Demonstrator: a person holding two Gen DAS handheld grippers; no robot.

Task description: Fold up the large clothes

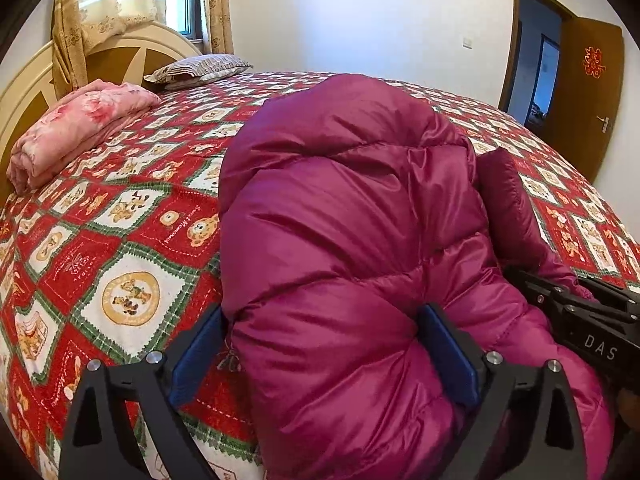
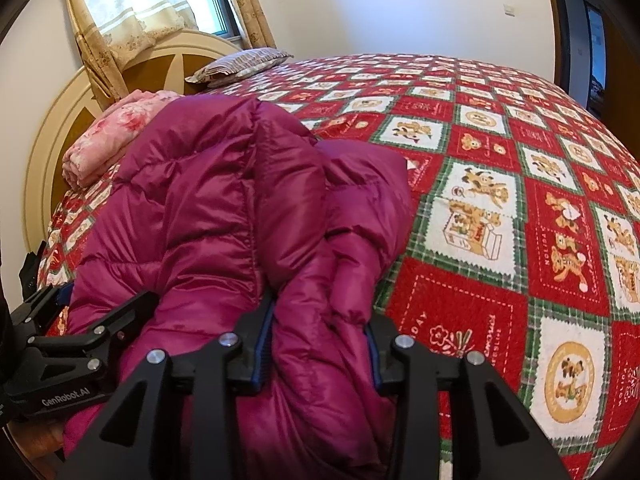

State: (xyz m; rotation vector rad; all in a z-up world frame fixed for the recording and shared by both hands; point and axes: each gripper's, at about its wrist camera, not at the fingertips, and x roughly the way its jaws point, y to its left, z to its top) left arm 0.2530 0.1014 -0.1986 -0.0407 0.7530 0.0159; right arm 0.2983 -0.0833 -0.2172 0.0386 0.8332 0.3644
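A magenta puffy down jacket (image 1: 352,208) lies bunched on the bed near its front edge; it also fills the left of the right wrist view (image 2: 208,208). My left gripper (image 1: 324,344) has its blue-padded jaws spread wide around a thick bulge of the jacket, pressing it from both sides. My right gripper (image 2: 320,344) grips a fold of the jacket's right side between its pads. The right gripper's body shows at the right edge of the left wrist view (image 1: 592,320); the left gripper's body shows at the lower left of the right wrist view (image 2: 72,344).
The bed wears a red, green and white bear-patterned quilt (image 2: 500,208). A folded pink blanket (image 1: 76,128) and a striped pillow (image 1: 196,70) lie by the headboard (image 1: 24,84). A curtained window is behind. An open brown door (image 1: 588,92) is at the right.
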